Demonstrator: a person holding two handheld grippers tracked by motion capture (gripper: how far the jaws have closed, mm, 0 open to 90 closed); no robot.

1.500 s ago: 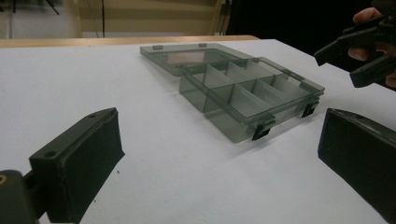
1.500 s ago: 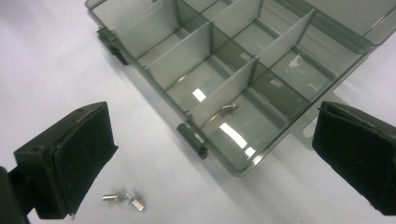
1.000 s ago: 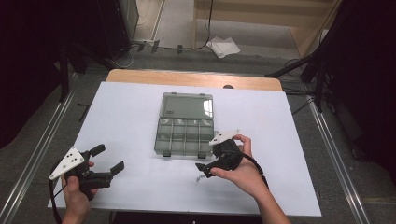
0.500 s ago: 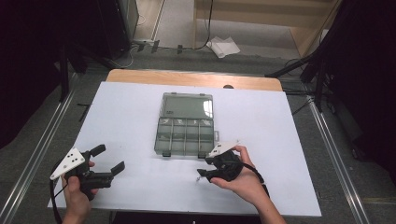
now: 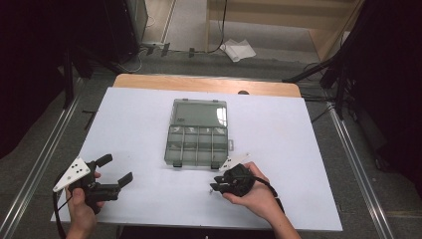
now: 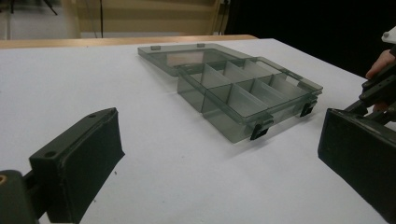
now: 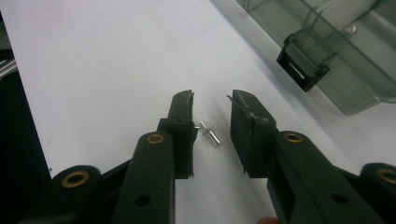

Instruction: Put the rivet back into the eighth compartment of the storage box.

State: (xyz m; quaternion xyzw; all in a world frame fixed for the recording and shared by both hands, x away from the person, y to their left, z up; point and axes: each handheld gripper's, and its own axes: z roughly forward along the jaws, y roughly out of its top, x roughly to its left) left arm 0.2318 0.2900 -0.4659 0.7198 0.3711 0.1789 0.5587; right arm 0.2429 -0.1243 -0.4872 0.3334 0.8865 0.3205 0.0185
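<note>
High view: my right gripper (image 5: 217,186) has dropped from the grey clear plastic compartment box (image 5: 198,132) toward the lower centre. My left gripper (image 5: 115,169) idles wide open, empty. Right gripper view: jaws part-open, straddling the small silver metal pin (image 7: 209,133), ungrasped.

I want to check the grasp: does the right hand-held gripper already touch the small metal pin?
Apart. The right gripper view shows white table around the pin between the open jaws of the right hand-held gripper.

Open grey compartment box (image 5: 197,133) just ahead of the right gripper (image 5: 215,187), left gripper (image 5: 115,170) well off to its left, jaws spread, white table (image 5: 298,139) beneath.
</note>
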